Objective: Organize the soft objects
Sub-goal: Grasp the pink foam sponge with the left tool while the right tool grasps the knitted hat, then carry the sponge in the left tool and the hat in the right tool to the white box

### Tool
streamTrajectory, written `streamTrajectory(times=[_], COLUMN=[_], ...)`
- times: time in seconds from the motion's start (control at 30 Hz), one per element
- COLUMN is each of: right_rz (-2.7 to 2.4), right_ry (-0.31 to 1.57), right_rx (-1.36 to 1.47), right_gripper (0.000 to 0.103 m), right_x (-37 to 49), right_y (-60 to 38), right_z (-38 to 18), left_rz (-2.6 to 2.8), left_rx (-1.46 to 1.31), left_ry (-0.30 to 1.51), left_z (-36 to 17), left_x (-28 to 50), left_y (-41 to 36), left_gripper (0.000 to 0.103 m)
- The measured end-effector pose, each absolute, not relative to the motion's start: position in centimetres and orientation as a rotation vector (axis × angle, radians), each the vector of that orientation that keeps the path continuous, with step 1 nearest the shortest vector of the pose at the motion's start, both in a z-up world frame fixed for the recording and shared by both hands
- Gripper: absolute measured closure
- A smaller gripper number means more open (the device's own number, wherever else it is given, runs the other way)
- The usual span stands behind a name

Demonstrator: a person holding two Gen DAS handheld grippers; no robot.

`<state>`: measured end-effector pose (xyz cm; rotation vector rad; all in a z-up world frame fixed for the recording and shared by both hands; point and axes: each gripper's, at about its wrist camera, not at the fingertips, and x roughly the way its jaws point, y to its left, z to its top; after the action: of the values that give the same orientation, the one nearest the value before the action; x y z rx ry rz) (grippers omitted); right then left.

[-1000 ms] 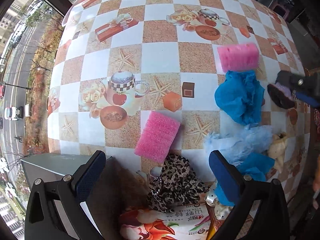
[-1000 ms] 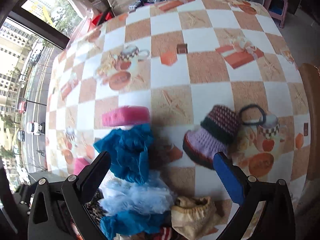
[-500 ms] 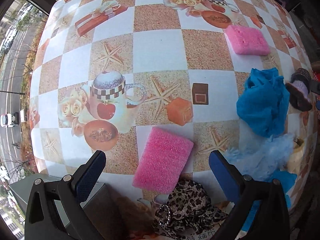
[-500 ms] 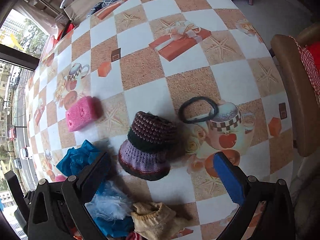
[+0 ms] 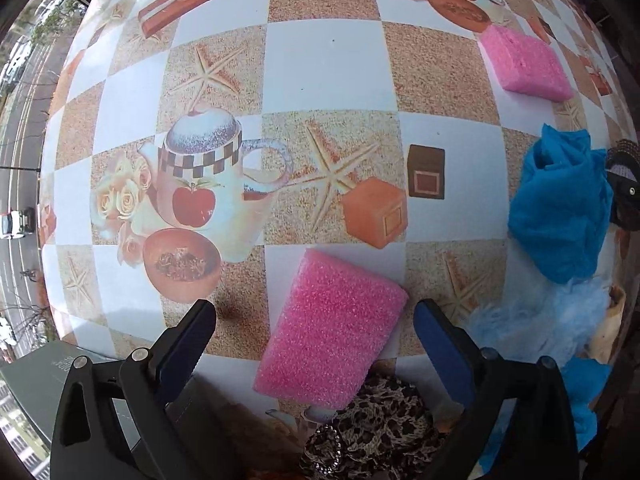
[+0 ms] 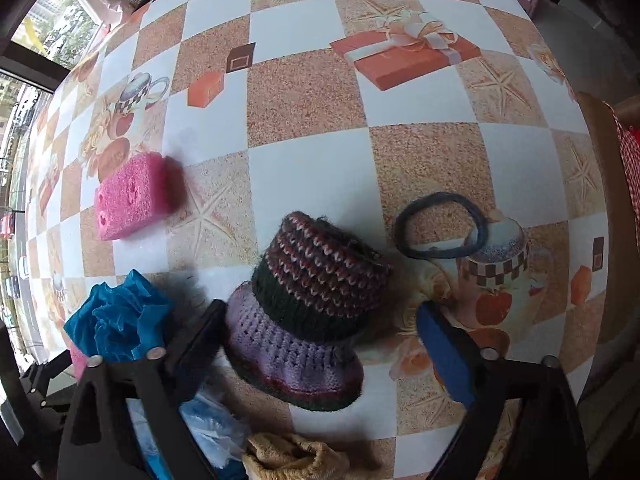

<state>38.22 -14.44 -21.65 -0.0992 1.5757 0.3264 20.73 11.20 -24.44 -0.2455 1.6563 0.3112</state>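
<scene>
- The left tongs [image 5: 314, 320] hang spread wide, pointing down over a pink sponge [image 5: 330, 334] that lies flat on the checkered surface [image 5: 324, 72], nothing gripped and both pads clear of the foam.
- The right tongs [image 6: 320, 320] are closing around a knitted bootie [image 6: 310, 306]; the dark left pad looks to be at the purple sole, while the blue right pad stands apart from it, so nothing is squeezed yet.
- Risk at the right: the bootie sits off-centre toward the left pad, so the closing pads may shove it sideways or pinch only the loose cuff, and it could sag or slip free on the lift.
- At 1 o'clock from the bootie lies a dark hair band [image 6: 440, 226], just beside it; a nudged bootie could drag it along.
- At 9 o'clock a crumpled blue bag [image 6: 120, 314] sits near the left pad, where a thin fold could be caught in the grip.
- Risk at the left: the sponge lies askew between the pads, so a squeeze may land on its corners and twist it out.
- At 6 o'clock a leopard-print cloth [image 5: 376, 430] touches the sponge's near edge and could snag.
- A second pink sponge [image 5: 524, 62] lies at 1 o'clock, well apart.
</scene>
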Motion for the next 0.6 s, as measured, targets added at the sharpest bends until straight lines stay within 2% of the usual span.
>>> streamTrajectory(times=[0.03, 0.07, 0.1, 0.13, 0.17, 0.2, 0.3, 0.4, 0.6], right_rz=[0.328, 0.341, 0.352, 0.366, 0.375, 0.379, 0.376, 0.385, 0.397], right_ry=[1.563, 1.552, 1.545, 1.547, 1.553, 1.558, 1.542, 1.532, 1.510], right_rx=[-0.121, -0.134, -0.144, -0.135, -0.119, -0.095, -0.061, -0.047, -0.030], right_gripper=[0.026, 0.041, 0.048, 0.049, 0.052, 0.053, 0.053, 0.053, 0.053], right_x=[38.0, 37.8, 37.5, 37.4, 37.3, 37.3, 36.7, 36.0, 33.8], right_y=[-14.3, -14.1, -13.8, -14.0, -14.2, -14.6, -16.1, -17.1, -18.7], right_z=[-21.4, -21.2, -21.0, -20.9, -20.8, -20.7, -19.4, -18.4, -15.6], left_rz=[0.305, 0.296, 0.278, 0.258, 0.255, 0.253, 0.281, 0.301, 0.300], left_rx=[-0.235, -0.234, -0.247, -0.265, -0.265, -0.254, -0.194, -0.250, -0.276], left_ry=[1.653, 1.652, 1.646, 1.634, 1.625, 1.611, 1.609, 1.577, 1.487], left_z=[-24.4, -24.3, -24.2, -23.6, -22.8, -22.4, -21.7, -20.8, -16.7], left_x=[20.8, 21.0, 20.9, 21.3, 21.9, 21.9, 22.1, 21.5, 20.1], left_y=[11.0, 10.8, 10.7, 10.1, 9.6, 9.3, 8.7, 9.2, 9.0], left_gripper=[0.006, 0.009, 0.016, 0.028, 0.035, 0.049, 0.049, 0.049, 0.049])
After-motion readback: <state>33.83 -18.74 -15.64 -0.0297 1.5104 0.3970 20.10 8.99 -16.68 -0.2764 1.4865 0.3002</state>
